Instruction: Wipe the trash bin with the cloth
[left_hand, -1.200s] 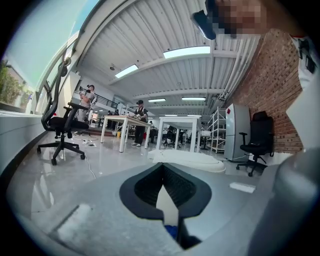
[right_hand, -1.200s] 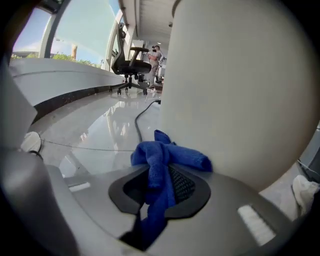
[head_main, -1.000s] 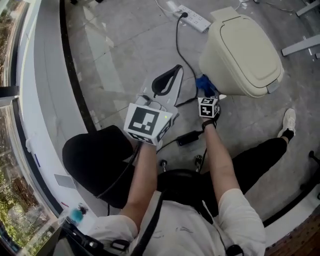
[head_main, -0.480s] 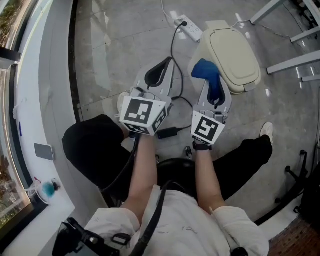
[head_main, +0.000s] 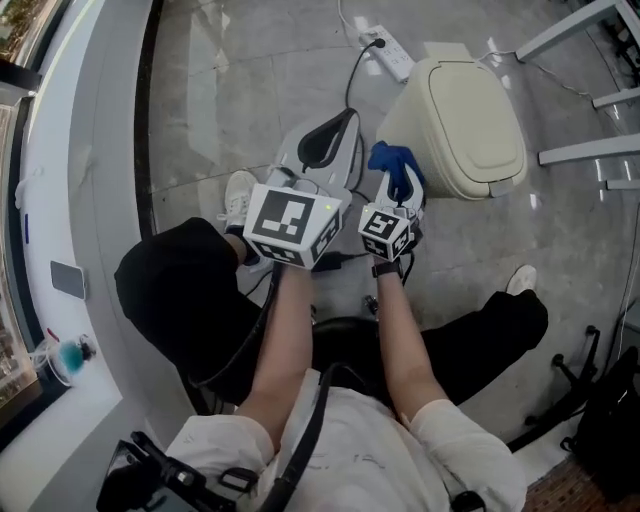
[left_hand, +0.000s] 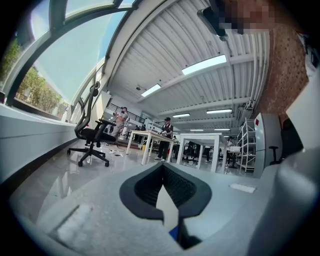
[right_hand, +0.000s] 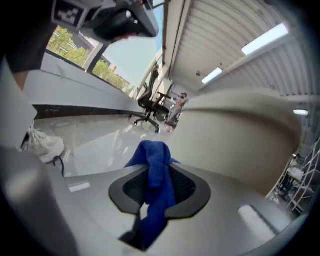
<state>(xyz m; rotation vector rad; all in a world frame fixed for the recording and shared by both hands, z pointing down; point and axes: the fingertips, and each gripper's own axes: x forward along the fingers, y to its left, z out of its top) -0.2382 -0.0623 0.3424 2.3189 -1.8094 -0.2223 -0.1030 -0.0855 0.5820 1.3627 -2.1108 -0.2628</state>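
The cloth (right_hand: 152, 150) is deep blue against the pale grey body of the right tool (right_hand: 156, 165) and its black ribbed pads (right_hand: 126, 192). The left tool (left_hand: 163, 172) has the same grey and black. Each marker cube (head_main: 290, 225) is white with black square patterns. The trash bin (head_main: 470, 120) is plain cream. The floor (head_main: 250, 80) is glossy grey stone with paler veining. On it lie a white power strip (head_main: 388, 45) and a black cable (head_main: 352, 80). The shoe (head_main: 238, 192) is white and the trousers (head_main: 170, 300) are black.
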